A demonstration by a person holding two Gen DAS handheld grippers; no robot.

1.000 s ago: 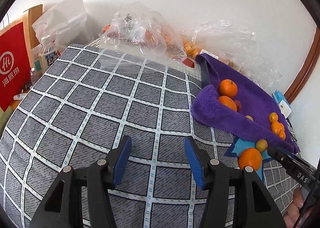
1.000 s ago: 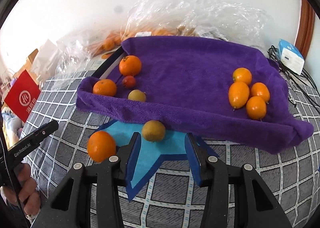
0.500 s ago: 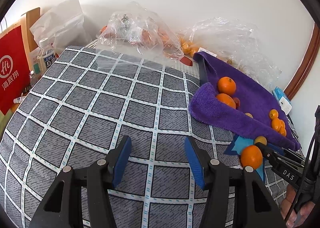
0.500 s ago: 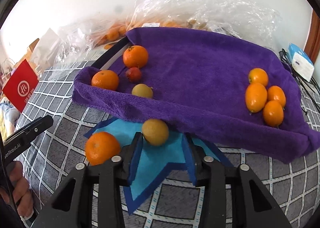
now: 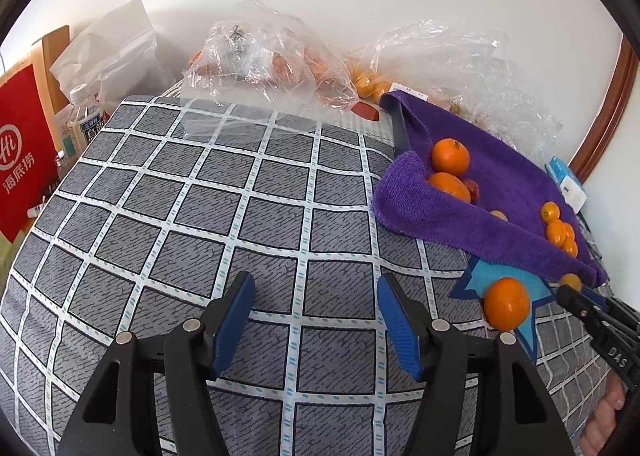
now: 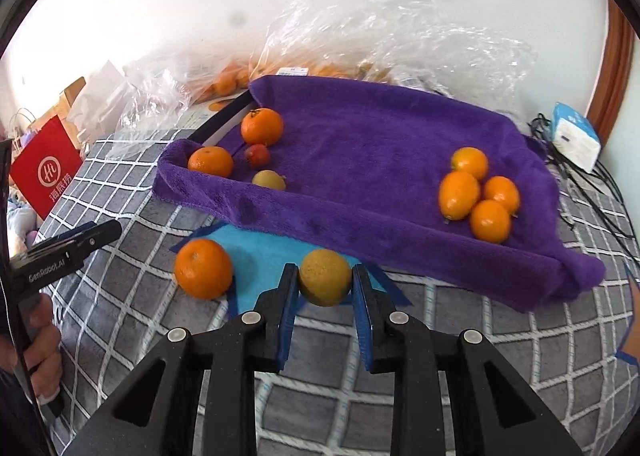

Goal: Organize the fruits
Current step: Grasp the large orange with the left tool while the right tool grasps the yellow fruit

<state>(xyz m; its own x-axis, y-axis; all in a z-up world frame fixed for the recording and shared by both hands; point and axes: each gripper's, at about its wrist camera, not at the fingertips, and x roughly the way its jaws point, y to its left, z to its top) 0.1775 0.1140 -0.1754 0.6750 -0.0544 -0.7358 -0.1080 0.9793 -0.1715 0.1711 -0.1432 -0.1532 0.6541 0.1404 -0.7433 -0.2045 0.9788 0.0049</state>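
Right gripper [image 6: 325, 288] is being closed around a yellow-green fruit [image 6: 325, 277] on the blue star mat [image 6: 260, 252]; whether the pads are touching it cannot be told. Left gripper [image 5: 316, 320] is being held spread above the checked cloth [image 5: 224, 192]. Nine fruits are lying on the purple towel [image 6: 360, 144]; one orange [image 6: 203, 268] is waiting beside the mat.

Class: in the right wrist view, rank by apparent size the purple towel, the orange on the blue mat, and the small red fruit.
1. Purple plush towel
2. Round orange on the blue mat, though it lies nearer the camera
3. Small red fruit
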